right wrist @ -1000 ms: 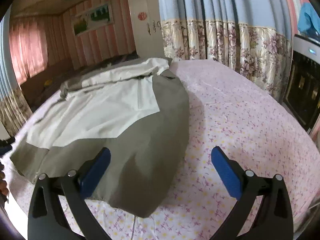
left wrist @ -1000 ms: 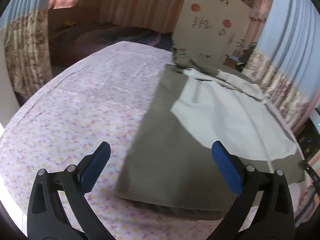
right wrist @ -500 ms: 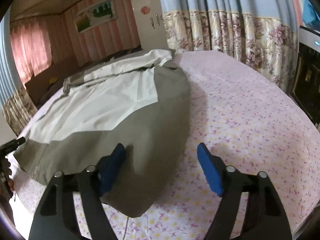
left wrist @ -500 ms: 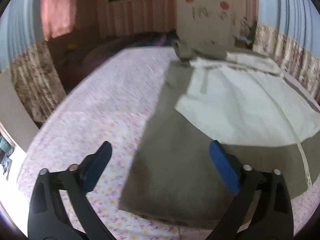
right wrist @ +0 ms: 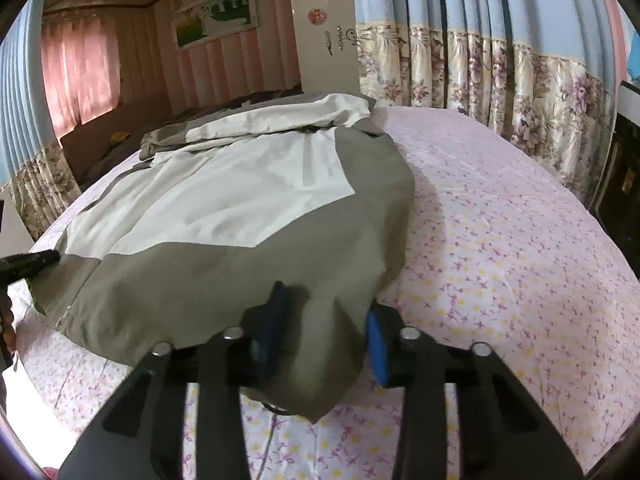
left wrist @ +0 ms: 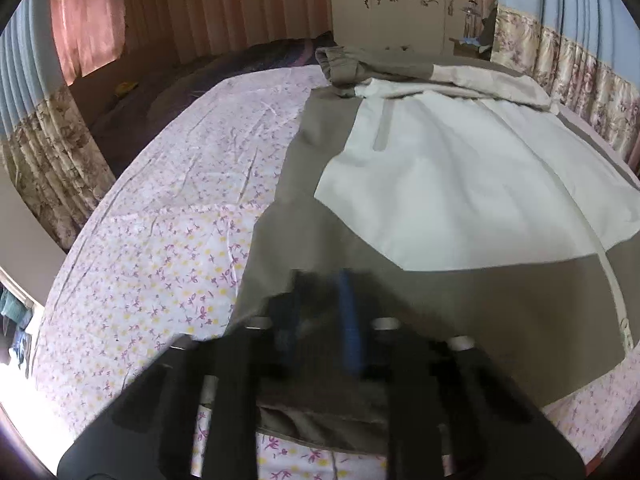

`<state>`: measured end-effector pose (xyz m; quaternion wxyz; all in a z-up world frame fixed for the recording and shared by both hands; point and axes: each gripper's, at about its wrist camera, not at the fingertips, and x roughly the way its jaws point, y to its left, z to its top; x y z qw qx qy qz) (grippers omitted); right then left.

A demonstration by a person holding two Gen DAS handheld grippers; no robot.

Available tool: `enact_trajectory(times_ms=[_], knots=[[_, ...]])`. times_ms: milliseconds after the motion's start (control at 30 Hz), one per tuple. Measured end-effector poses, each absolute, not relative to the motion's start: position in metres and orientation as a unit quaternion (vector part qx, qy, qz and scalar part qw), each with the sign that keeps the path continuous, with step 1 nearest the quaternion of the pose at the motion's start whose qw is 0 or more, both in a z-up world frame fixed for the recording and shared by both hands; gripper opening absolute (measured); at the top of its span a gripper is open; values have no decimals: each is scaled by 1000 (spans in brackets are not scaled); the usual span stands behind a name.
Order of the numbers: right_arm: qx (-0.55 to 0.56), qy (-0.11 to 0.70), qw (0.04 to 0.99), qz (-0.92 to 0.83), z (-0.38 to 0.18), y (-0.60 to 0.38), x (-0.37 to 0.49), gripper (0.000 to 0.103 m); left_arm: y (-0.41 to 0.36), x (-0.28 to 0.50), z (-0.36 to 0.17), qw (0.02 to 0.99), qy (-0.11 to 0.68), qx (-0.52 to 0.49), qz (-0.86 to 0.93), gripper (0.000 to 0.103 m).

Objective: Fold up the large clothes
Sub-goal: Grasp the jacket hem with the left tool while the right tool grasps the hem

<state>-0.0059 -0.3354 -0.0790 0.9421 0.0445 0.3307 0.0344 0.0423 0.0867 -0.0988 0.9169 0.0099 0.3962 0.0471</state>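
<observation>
A large grey and white jacket (left wrist: 440,184) lies spread on a bed with a pink floral sheet (left wrist: 168,240). In the left wrist view my left gripper (left wrist: 320,320) is motion-blurred, its blue pads drawn close over the jacket's near grey hem. In the right wrist view the jacket (right wrist: 240,216) fills the middle, and my right gripper (right wrist: 324,332) has its blue pads narrowed around a raised fold of the grey hem. The left gripper's tip shows at the left edge of the right wrist view (right wrist: 28,264).
Floral curtains (right wrist: 520,92) hang close along the bed's right side. A white wardrobe (left wrist: 392,4) stands beyond the far end. A dark cabinet (right wrist: 624,168) is at the far right. A zipper strip (left wrist: 612,280) runs down the jacket front.
Both grippers have dropped onto the jacket's near hem and closed from wide open to narrow, with grey cloth now bunched between the pads.
</observation>
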Motion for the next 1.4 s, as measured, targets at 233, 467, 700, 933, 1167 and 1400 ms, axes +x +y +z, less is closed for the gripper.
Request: enact_trajectory(times_ms=[233,467,700,933,1167,1400], knots=[[49,309,948,59,-62,-336,-10,15,72,41,-78,931,366,0,8,0],[74,280,954,73,-46,-343,-18,14,67,19,-52,954,298,12,25,0],[79,278,955,72,-54,-344,-21,15,106,14,-79,943,329,-19,50,75],[87,281,954,59,-65,-341,-25,20,100,16,-100,934,355,-20,20,62],[86,311,945,58,-69,-341,-18,19,84,28,-102,920,388,-30,-37,0],[66,316,945,57,-55,-338,-10,14,51,33,-68,935,347,-13,-69,0]])
